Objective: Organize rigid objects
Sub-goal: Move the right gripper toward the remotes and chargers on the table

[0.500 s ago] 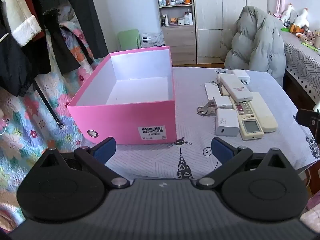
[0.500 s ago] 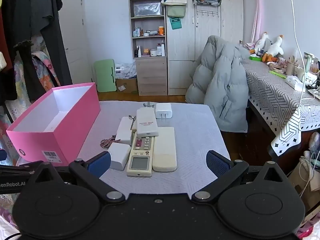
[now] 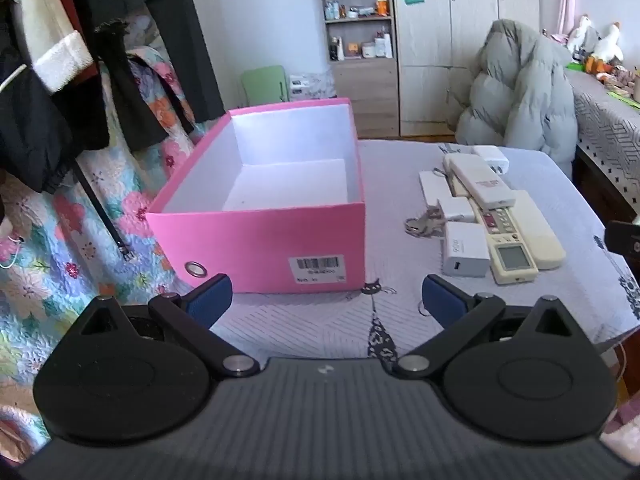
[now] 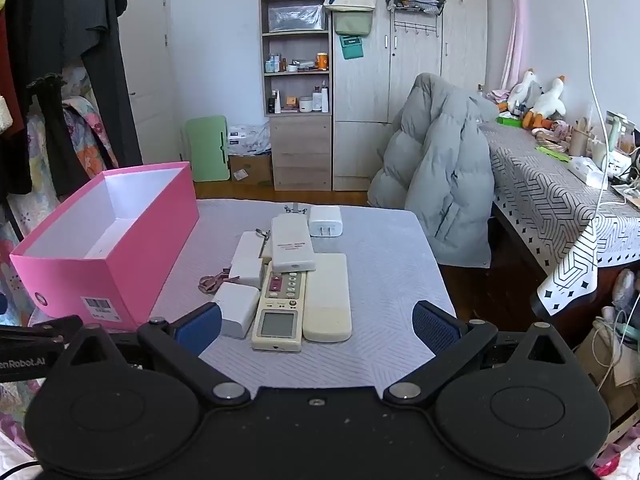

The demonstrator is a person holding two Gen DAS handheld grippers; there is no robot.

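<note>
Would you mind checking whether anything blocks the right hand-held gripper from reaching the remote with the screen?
Nothing visible does. The right hand-held gripper stands open just short of the screen remote, with only bare tablecloth between them. A white charger and a cream remote flank it closely.

A grey puffer jacket [image 4: 436,184] is draped over what seems to be a chair at the far edge of the table, just beside a desk with a patterned cloth [image 4: 552,200] where two stuffed geese [image 4: 540,98] sit. Against the back wall stand a wooden shelf [image 4: 298,92] of bottles and jars and a pale wardrobe [image 4: 416,80]. Dark clothes [image 3: 80,60] hang on the left above a floral quilt [image 3: 60,248].
</note>
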